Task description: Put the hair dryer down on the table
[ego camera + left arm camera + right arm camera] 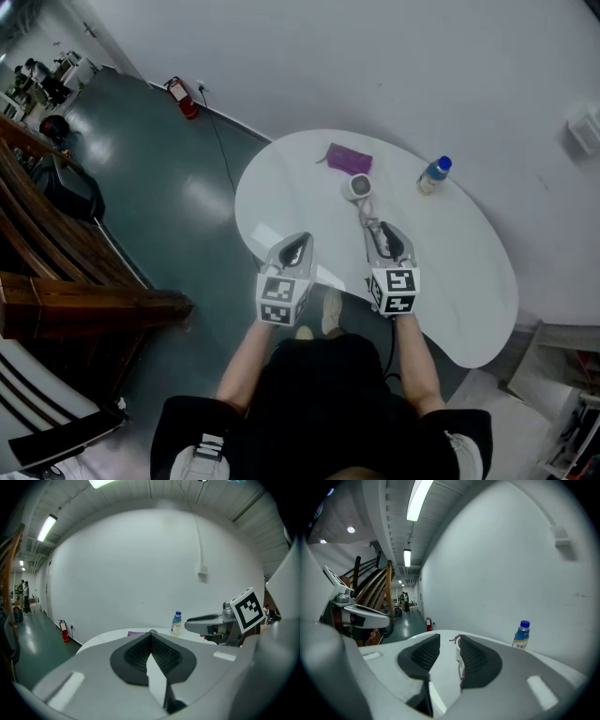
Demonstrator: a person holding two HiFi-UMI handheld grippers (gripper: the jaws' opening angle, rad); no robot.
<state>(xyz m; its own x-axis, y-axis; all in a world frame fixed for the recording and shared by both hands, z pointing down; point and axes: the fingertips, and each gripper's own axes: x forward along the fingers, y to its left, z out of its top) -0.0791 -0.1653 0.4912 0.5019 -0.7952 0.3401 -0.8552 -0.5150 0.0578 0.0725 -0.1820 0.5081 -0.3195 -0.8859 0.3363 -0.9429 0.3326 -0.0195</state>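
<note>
A white hair dryer (360, 187) lies on the round white table (272, 187), its cord (371, 223) trailing toward me. My right gripper (386, 236) hovers above the table just short of the cord, jaws apart with nothing between the pads. In the right gripper view (447, 641) the hair dryer (458, 643) shows through the gap, further off. My left gripper (298, 246) hangs beside it over the near table edge, and in the left gripper view (151, 637) its pads meet at the tips, holding nothing.
A purple pouch (350, 159) lies behind the dryer and a small bottle with a blue cap (433, 175) stands at the back right. A red fire extinguisher (186, 98) sits by the wall. Wooden stairs (56, 291) are at the left.
</note>
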